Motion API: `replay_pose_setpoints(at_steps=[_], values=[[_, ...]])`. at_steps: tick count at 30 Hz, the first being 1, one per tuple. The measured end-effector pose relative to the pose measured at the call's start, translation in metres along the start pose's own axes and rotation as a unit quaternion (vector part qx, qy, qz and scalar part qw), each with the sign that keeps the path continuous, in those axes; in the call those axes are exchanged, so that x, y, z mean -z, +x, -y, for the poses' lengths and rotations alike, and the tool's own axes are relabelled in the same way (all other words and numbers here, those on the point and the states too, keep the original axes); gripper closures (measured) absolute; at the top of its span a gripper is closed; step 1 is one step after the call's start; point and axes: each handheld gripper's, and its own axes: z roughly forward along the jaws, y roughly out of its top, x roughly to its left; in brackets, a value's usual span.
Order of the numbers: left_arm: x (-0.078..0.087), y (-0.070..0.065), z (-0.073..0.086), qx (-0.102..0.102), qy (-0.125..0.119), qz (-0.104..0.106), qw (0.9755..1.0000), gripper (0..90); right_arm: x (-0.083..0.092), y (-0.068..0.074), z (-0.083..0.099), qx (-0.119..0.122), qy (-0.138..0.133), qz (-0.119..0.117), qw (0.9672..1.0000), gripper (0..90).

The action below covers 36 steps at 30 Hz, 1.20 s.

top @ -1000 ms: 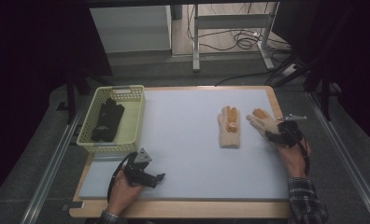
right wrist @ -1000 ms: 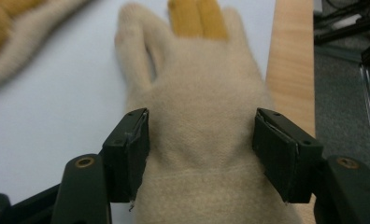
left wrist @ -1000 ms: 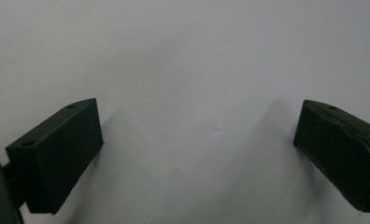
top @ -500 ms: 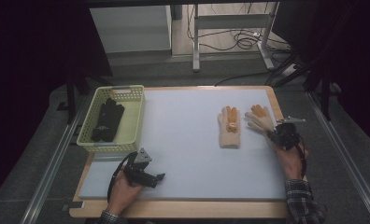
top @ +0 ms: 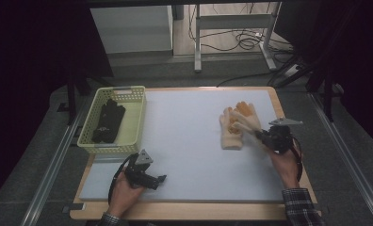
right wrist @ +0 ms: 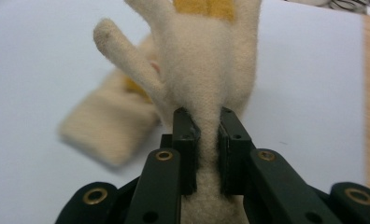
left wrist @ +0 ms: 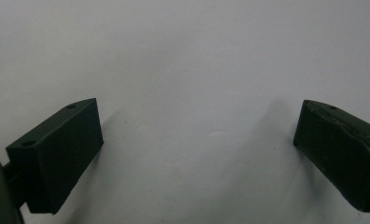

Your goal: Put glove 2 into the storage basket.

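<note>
Two cream gloves with orange-yellow palms are at the right of the pale mat (top: 184, 141). One glove (top: 231, 134) lies flat with its cuff toward me. My right gripper (top: 259, 135) is shut on the cuff of the second glove (top: 248, 117), whose fingers hang raised over the flat one. Its jaws have just been closing, and in the right gripper view (right wrist: 206, 126) they pinch the held glove (right wrist: 206, 60) with the flat glove (right wrist: 108, 130) blurred behind. My left gripper (top: 162, 180) rests open near the front left, its jaws wide apart (left wrist: 197, 149) over bare mat.
A yellow-green basket (top: 136, 117) at the left edge of the mat holds black gloves (top: 108, 121). The wooden table edge (top: 288, 155) runs just right of my right hand. Table legs and cables stand beyond the far edge.
My right gripper has closed on the right-hand glove, lifted it and carried it left until it overlaps the flat glove. The left gripper has stayed put.
</note>
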Motion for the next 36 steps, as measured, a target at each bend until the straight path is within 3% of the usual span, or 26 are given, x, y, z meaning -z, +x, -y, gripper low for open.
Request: replay_pose_setpoints(at_steps=[6, 12, 19, 22, 25, 28, 31, 36], values=[[0.0, 0.0, 0.0, 0.0, 0.0, 0.0, 1.0, 1.5, -0.003, 0.042, -0.015, 0.032, 0.0, -0.04, 0.9987, 78.4], [0.0, 0.0, 0.0, -0.001, 0.0, 0.0, 1.0, 1.5, -0.013, 0.087, -0.029, 0.066, 0.007, -0.082, 0.9944, 78.1], [0.0, 0.0, 0.0, -0.001, 0.0, 0.0, 1.0, 1.5, -0.046, 0.135, -0.032, 0.104, 0.032, -0.109, 0.9881, 77.7], [0.0, 0.0, 0.0, -0.001, 0.0, 0.0, 1.0, 1.5, -0.059, 0.147, -0.027, 0.102, 0.044, -0.118, 0.9868, 77.5], [0.0, 0.0, 0.0, -0.001, 0.0, 0.0, 1.0, 1.5, -0.072, 0.156, -0.019, 0.113, 0.061, -0.118, 0.9846, 75.9], [0.0, 0.0, 0.0, -0.001, 0.0, 0.0, 1.0, 1.5, -0.083, 0.161, -0.011, 0.12, 0.084, -0.121, 0.9817, 61.7], [0.0, 0.0, 0.0, -0.001, 0.0, 0.0, 1.0, 1.5, -0.079, 0.16, -0.014, 0.123, 0.08, -0.13, 0.9806, 45.9], [0.0, 0.0, 0.0, -0.001, 0.0, 0.0, 1.0, 1.5, -0.06, 0.147, -0.028, 0.121, 0.053, -0.127, 0.9831, 43.0]])
